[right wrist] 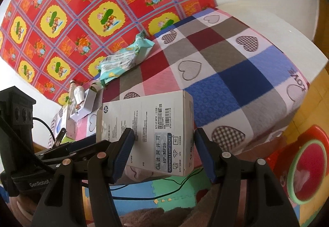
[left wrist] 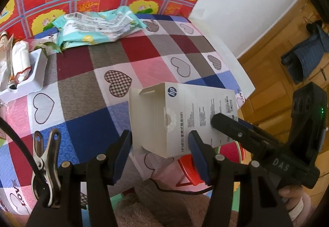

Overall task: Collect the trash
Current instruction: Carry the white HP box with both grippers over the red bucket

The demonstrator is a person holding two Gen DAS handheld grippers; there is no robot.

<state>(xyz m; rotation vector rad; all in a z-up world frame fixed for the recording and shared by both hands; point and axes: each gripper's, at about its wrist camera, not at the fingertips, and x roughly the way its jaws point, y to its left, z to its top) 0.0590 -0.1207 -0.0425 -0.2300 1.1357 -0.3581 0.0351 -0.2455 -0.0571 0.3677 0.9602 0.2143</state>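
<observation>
Before me, a bench under a chequered cloth [left wrist: 144,58] with heart motifs and the word "LOVE" near its edge. Behind it hangs my red-and-yellow floral sheet [right wrist: 82,11] against a white wall [left wrist: 246,7]. Wooden cabinet doors [left wrist: 273,75] stand at right, dark blue clothing [left wrist: 306,56] hung on them. Below, a red stool [right wrist: 304,165] (green-rimmed seat) on foam floor mats [right wrist: 168,190].

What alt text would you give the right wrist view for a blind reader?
A white HP box is held between black tongs over the near edge of a heart-patterned checked cloth. A crumpled teal wrapper lies farther back.
</observation>
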